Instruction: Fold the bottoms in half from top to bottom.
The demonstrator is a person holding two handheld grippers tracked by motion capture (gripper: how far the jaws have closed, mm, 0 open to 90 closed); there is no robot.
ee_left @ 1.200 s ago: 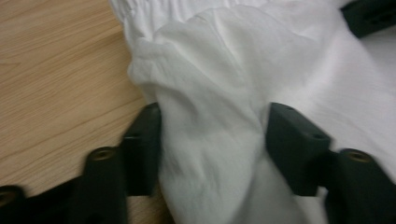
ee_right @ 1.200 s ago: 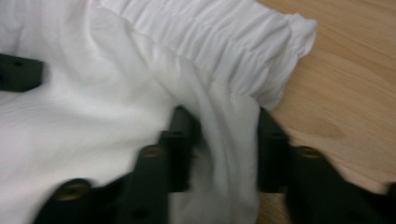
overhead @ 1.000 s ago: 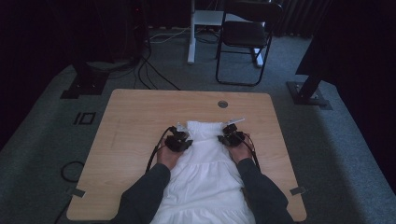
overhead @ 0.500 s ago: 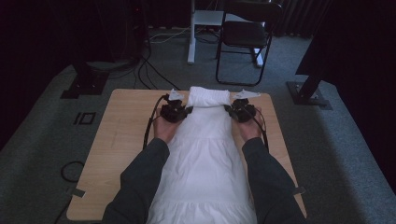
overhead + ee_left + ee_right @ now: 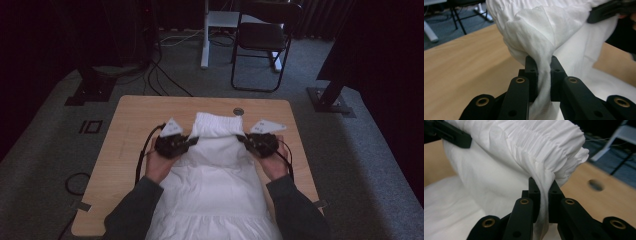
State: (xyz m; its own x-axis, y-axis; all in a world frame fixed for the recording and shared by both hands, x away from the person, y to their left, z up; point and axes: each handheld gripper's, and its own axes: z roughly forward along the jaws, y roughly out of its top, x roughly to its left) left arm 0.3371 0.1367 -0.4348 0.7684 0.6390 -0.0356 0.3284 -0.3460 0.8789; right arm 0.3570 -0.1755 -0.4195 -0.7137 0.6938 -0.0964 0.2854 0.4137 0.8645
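A person sits at a light wooden table (image 5: 130,130) with a two-jaw gripper in each hand. A white garment (image 5: 215,175) with a gathered, elastic-looking edge lies along the middle of the table, running from the person's lap toward the far side. The left gripper (image 5: 192,142) has its jaws closed on a bunched fold at the garment's left side; in the left gripper view the cloth is pinched tight between the two black jaws. The right gripper (image 5: 243,140) is likewise clamped on the garment's right side, just under the gathered edge. Between the two grippers the top part of the garment is lifted off the table and hangs in a soft roll. A small round hole (image 5: 238,111) sits in the tabletop just beyond the cloth. Behind the table stand a dark folding chair (image 5: 262,42) and loose cables (image 5: 165,75) on grey carpet.
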